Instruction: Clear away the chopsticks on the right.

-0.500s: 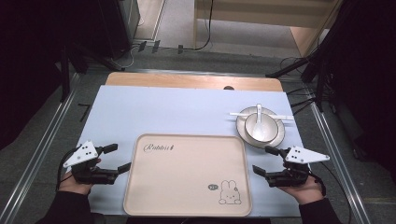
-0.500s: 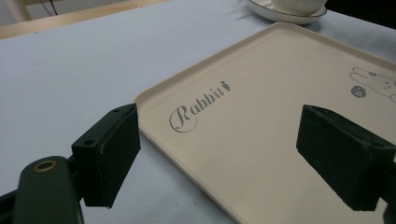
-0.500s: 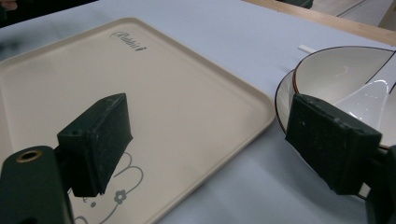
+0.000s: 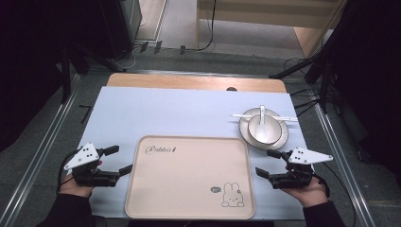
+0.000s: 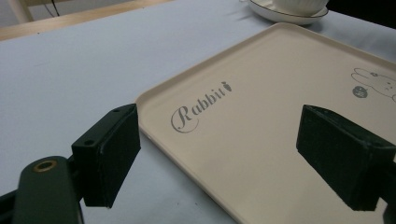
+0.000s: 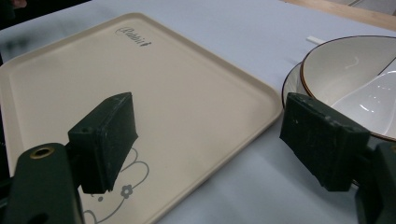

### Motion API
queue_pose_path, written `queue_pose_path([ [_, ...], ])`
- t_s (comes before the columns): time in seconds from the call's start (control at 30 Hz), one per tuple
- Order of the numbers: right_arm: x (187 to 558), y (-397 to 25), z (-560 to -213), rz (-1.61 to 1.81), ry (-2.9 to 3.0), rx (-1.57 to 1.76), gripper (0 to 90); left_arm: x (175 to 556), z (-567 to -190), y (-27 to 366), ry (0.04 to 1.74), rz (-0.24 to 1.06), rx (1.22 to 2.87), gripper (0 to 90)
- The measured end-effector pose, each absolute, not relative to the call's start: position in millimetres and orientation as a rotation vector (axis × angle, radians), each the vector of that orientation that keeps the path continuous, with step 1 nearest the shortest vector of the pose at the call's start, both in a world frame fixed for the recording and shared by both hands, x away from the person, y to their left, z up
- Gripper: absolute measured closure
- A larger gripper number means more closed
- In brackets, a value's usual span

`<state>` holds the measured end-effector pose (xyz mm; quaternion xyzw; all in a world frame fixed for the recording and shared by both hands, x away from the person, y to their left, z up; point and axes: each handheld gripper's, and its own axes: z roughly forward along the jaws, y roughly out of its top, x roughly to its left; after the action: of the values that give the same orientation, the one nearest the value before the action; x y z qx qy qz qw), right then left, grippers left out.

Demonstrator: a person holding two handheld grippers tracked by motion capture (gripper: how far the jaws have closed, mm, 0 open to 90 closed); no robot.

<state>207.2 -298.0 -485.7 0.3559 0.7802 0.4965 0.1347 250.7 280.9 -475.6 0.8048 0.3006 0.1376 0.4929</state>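
Note:
A beige tray (image 4: 189, 208) with "Rabbit" lettering and a rabbit drawing lies at the table's near middle. Its bare surface also spreads across the left gripper view (image 5: 280, 93) and the right gripper view (image 6: 93, 60). My left gripper (image 4: 118, 161) is open just left of the tray's left edge, holding nothing. My right gripper (image 4: 267, 163) is open just right of the tray's right edge, with nothing between its fingers. Behind the right gripper a white bowl (image 4: 257, 124) with a white spoon (image 4: 262, 116) stands on a plate (image 4: 282, 138). The bowl (image 6: 336, 70) sits close to the right jaw.
White chopsticks (image 4: 288, 118) lie across the plate's far side. A pale blue cloth (image 4: 156, 113) covers the table, with a wooden edge (image 4: 189, 81) at the back. Metal rails (image 4: 42, 142) run along both sides of the table.

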Motion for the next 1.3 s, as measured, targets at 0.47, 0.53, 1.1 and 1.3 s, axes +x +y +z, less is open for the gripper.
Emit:
queue_pose_path([
  [0.47,207.3,-297.3,-484.8,1.439,2.275,1.031,19.6,250.1,-475.0,280.9,0.725,0.335,1.95,14.1],
  [0.53,207.6,-297.2,-484.7,1.439,2.274,1.025,19.8,250.1,-475.2,281.0,0.724,0.335,1.948,14.2],
  [1.1,207.9,-298.8,-482.9,1.435,2.271,1.041,20.9,249.8,-475.0,280.8,0.725,0.331,1.953,14.2],
  [1.3,213.2,-302.8,-481.6,1.454,2.273,1.122,27.4,250.2,-475.7,280.4,0.727,0.328,1.958,14.2],
])
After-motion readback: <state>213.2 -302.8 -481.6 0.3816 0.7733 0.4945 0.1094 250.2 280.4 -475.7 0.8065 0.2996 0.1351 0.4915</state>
